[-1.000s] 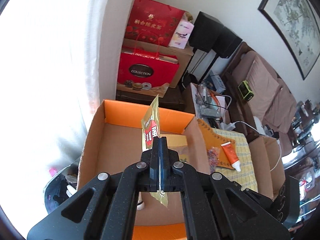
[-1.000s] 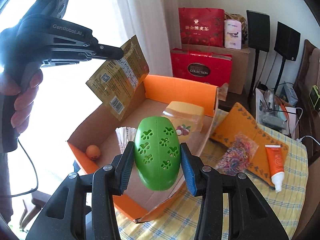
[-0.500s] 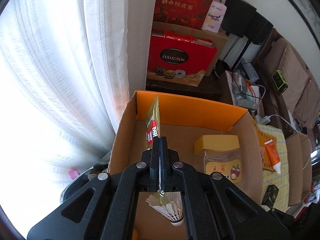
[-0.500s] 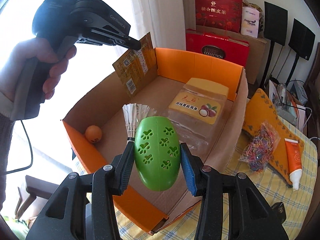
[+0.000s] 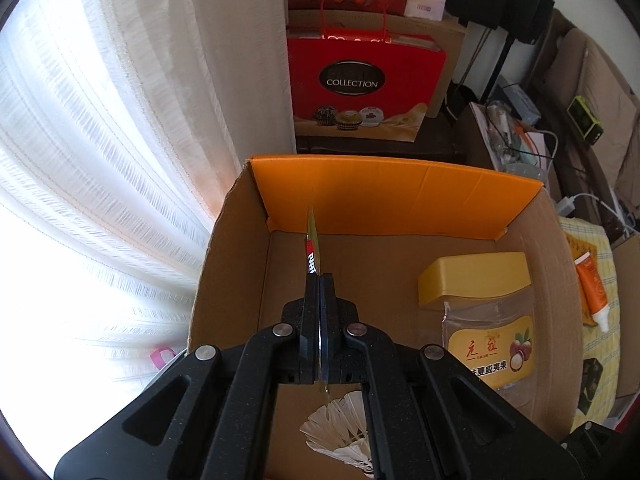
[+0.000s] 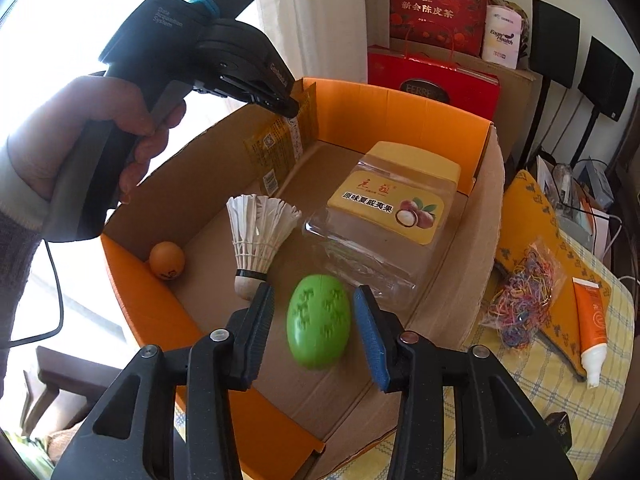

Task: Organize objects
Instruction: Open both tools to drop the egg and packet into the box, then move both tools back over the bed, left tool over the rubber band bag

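a bright curtained window (image 5: 100, 160) and red gift bags (image 5: 360, 80) sit behind an open cardboard box (image 6: 492, 184) on a yellow checked cloth (image 6: 560, 380). the left gripper (image 5: 320, 280) is clamped on a gold packet (image 6: 276, 148), seen edge-on from its own camera, held inside the box near the far left corner. the right gripper (image 6: 314, 320) stands spread, its pads clear of the green egg-shaped ball (image 6: 319, 326), which looks blurred between them above the box floor. a shuttlecock (image 6: 256, 236), an orange ball (image 6: 167, 261) and a yellow-lidded jar (image 6: 384, 220) lie inside; rubber bands (image 6: 524, 296) and an orange tube (image 6: 592, 332) lie outside.
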`<state>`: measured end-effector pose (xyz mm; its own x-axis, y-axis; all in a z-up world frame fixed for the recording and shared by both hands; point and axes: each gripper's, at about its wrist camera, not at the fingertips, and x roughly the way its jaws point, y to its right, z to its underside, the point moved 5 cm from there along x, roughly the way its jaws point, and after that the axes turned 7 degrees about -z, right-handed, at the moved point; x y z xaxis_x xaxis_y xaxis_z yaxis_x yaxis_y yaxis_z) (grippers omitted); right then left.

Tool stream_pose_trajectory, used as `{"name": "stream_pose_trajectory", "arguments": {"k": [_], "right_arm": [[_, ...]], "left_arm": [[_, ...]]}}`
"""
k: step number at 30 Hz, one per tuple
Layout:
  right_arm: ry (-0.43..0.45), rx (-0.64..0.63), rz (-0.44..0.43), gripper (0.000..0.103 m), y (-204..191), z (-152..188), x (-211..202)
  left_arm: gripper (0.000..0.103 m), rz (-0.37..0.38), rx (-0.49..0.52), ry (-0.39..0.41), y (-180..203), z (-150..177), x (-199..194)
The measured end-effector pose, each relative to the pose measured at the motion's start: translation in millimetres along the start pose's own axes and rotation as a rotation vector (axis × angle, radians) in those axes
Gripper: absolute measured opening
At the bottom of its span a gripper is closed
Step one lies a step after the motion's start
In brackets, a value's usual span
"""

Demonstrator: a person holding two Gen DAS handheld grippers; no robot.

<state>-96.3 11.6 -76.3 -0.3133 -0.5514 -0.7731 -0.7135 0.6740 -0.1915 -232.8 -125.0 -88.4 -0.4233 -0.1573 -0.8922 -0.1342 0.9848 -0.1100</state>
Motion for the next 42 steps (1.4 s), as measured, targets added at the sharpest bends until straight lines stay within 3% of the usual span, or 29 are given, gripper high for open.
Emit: {"name": "stream_pose_trajectory", "arguments": {"k": [3, 6, 8, 10, 15, 17, 20, 24, 26, 33, 42], "right_arm": [[0.008, 0.005, 0.004, 0.039, 1, -3, -5], [0.037, 0.026, -0.004, 0.039, 5, -5, -18], [0.055, 0.038, -0.001, 0.039, 8, -6, -27], [0.067, 0.044, 0.007, 0.039, 12, -6, -35], [0.099, 0.058, 0.019, 0.039, 20, -6, -54], [0.114, 0.063, 0.023, 0.039, 22, -6, -61], [0.130, 0.070, 0.033, 0.041, 27, -6, -68], [0.136, 0.083, 0.058, 0.044, 34, -5, -73], [0.141, 0.095, 0.063, 0.049, 38, -3, -75], [0.164, 0.122, 0.127, 0.063, 55, 2, -89], [0.198, 0.182, 0.200, 0.079, 82, 6, -112]], "left_arm": [[0.005, 0.066, 0.023, -0.038, 19, 3, 5], [0.008, 0.065, 0.030, -0.057, 33, 3, 9], [0.031, 0.076, 0.022, -0.069, 38, 4, 10], [0.040, 0.083, 0.015, -0.045, 40, 1, 6], [0.046, 0.111, -0.018, -0.023, 32, -6, -8], [0.063, 0.131, -0.037, -0.001, 25, -8, -19], [0.077, 0.162, -0.060, 0.040, 18, -7, -38], [0.081, 0.191, -0.082, 0.058, 14, 0, -54], [0.087, 0.189, -0.076, 0.082, 13, 6, -64], [0.091, 0.219, -0.063, 0.135, 18, 31, -91], [0.102, 0.205, -0.015, 0.208, 34, 54, -117]]}}
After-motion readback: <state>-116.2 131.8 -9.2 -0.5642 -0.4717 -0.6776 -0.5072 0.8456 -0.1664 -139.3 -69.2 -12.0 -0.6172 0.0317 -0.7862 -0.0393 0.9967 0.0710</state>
